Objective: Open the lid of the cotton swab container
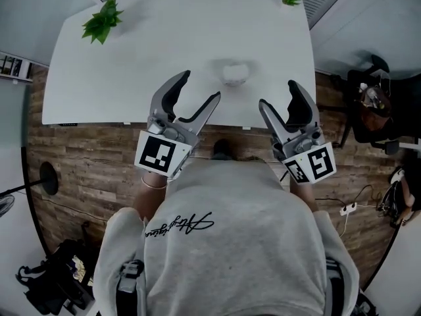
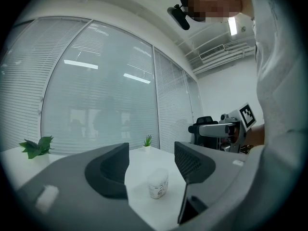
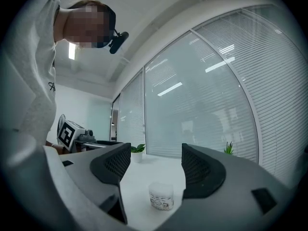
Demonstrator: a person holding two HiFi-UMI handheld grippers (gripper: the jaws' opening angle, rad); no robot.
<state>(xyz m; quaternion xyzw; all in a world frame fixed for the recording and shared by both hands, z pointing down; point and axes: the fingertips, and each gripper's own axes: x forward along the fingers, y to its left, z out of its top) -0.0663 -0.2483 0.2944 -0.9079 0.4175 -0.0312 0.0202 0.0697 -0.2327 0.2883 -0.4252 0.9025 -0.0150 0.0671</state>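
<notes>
Table (image 1: 164,51) holds one cotton swab container (image 1: 234,73) and two plants (image 1: 100,20).

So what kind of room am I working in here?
Probably an office or meeting room: a white table, a wall of windows covered by blinds, a small potted plant on the table, and wood-look flooring.

Right gripper (image 3: 155,150) has its jaws wide apart with nothing in them. The container (image 3: 161,196) stands upright on the white table (image 3: 154,170), a bit ahead of the jaws and centred in the gap, lid on, not touching either one. There's a plant (image 3: 137,149) just past the left jaw's tip, and a smaller plant (image 3: 228,148) above the right jaw. The left gripper (image 3: 103,141) sits off beyond the left jaw. Blinds (image 3: 207,100) are behind it all.
</notes>
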